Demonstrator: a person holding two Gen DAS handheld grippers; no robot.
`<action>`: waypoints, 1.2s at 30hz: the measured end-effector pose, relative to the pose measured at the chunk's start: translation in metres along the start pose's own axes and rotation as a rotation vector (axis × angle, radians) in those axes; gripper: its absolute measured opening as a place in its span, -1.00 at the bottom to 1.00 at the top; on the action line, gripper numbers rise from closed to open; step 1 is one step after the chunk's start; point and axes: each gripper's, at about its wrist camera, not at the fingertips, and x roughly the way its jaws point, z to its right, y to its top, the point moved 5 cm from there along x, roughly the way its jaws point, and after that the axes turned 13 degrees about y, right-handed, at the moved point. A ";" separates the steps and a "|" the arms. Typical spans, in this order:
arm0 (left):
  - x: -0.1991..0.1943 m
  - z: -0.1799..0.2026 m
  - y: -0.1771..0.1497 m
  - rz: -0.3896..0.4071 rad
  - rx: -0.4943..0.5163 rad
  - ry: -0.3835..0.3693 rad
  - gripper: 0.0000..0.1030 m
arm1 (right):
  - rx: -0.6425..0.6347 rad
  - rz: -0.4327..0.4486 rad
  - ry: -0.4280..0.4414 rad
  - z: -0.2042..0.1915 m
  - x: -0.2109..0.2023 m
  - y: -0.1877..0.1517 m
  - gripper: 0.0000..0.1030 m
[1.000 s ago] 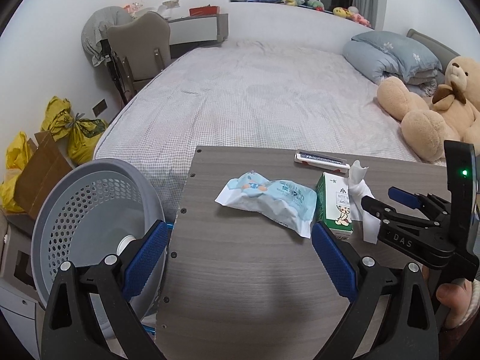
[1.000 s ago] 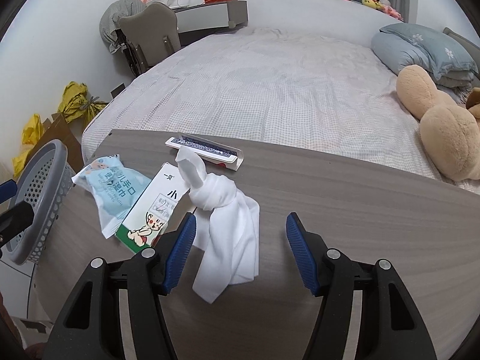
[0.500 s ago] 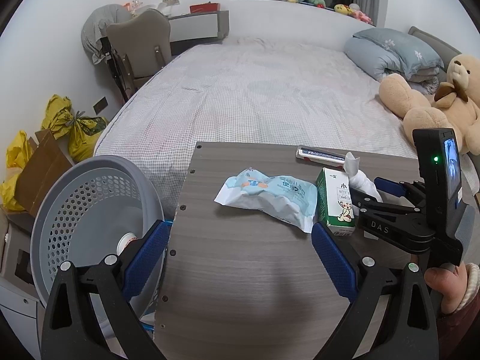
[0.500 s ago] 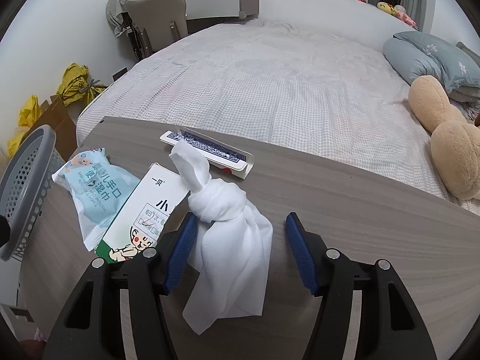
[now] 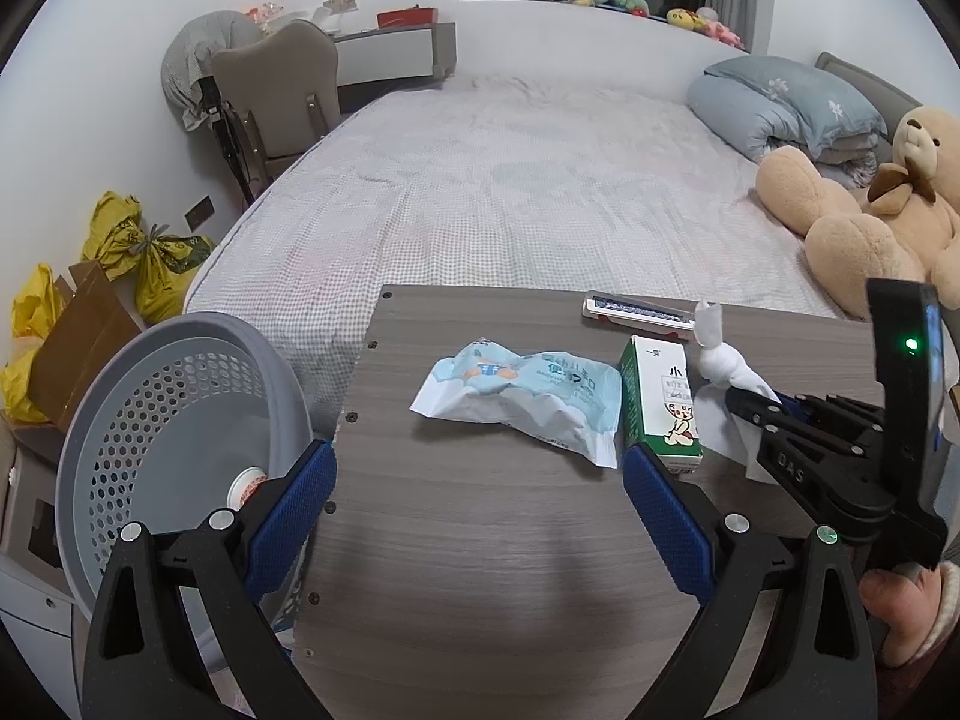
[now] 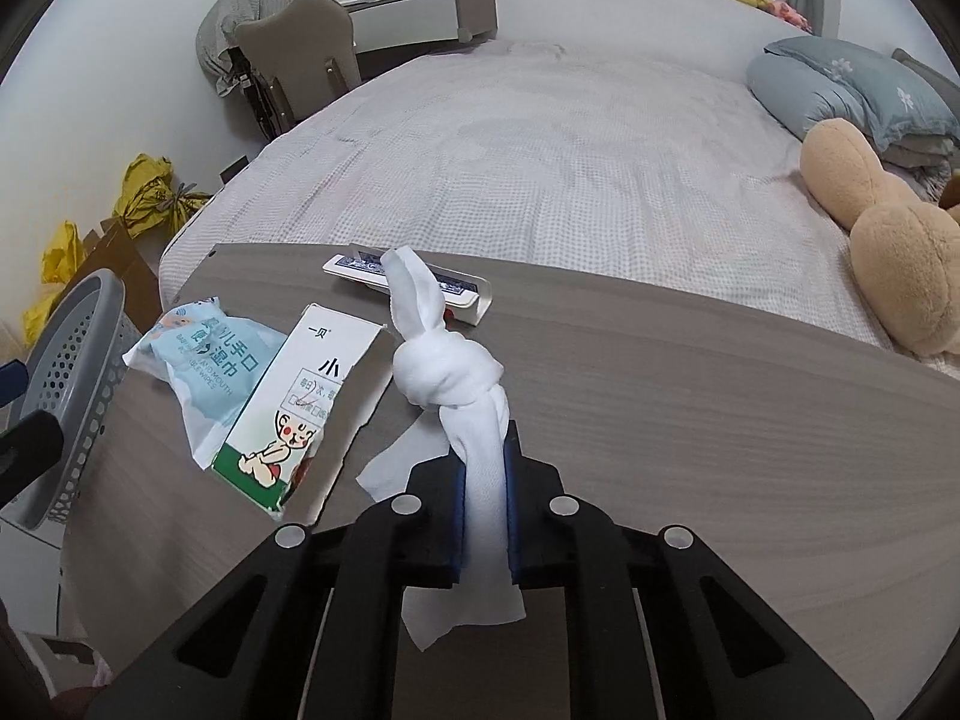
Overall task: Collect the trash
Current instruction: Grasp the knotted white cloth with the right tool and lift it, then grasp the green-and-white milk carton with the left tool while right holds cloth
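Knotted tissue [image 6: 447, 369]: on table [image 6: 690, 420], at 3 o'clock of carton [image 6: 288, 414].
Handling: light, soft, limp; likely crushes and won't slip.
Hold point: tail below knot.
Right gripper [image 6: 485, 510]: just closed, clamped on tail.
Left gripper [image 5: 480, 516]: wide, empty, near basket [image 5: 174, 420] at 9 o'clock.

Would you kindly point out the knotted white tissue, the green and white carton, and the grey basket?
knotted white tissue [image 6: 447, 369], right wrist view, on the knot.
green and white carton [image 6: 288, 414], right wrist view, on its printed top face.
grey basket [image 5: 174, 396], left wrist view, on its perforated inner wall.
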 end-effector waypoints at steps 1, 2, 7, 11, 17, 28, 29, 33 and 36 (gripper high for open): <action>0.000 0.002 0.000 0.002 0.002 -0.003 0.84 | 0.013 0.008 0.000 0.001 -0.005 -0.003 -0.80; 0.000 0.005 0.000 0.004 0.004 -0.007 0.84 | 0.027 0.017 -0.002 0.002 -0.011 -0.006 -0.80; -0.001 0.027 0.004 0.016 0.023 -0.040 0.84 | 0.095 0.050 -0.021 0.015 -0.037 -0.024 -0.80; 0.004 0.048 0.006 0.001 0.031 -0.082 0.84 | 0.116 0.075 -0.062 0.023 -0.057 -0.039 -0.80; 0.021 0.078 0.008 -0.033 0.054 -0.091 0.84 | 0.138 0.105 -0.066 0.031 -0.078 -0.053 -0.80; 0.040 0.108 0.011 -0.022 0.111 -0.051 0.80 | 0.191 0.124 -0.027 0.040 -0.080 -0.064 -0.80; 0.042 0.110 0.011 -0.024 0.115 -0.047 0.77 | 0.195 0.126 -0.023 0.041 -0.080 -0.064 -0.80; 0.047 0.115 0.011 -0.032 0.116 -0.050 0.72 | 0.202 0.126 -0.016 0.046 -0.081 -0.066 -0.80; 0.050 0.120 0.011 -0.038 0.125 -0.048 0.59 | 0.212 0.130 -0.012 0.049 -0.081 -0.067 -0.80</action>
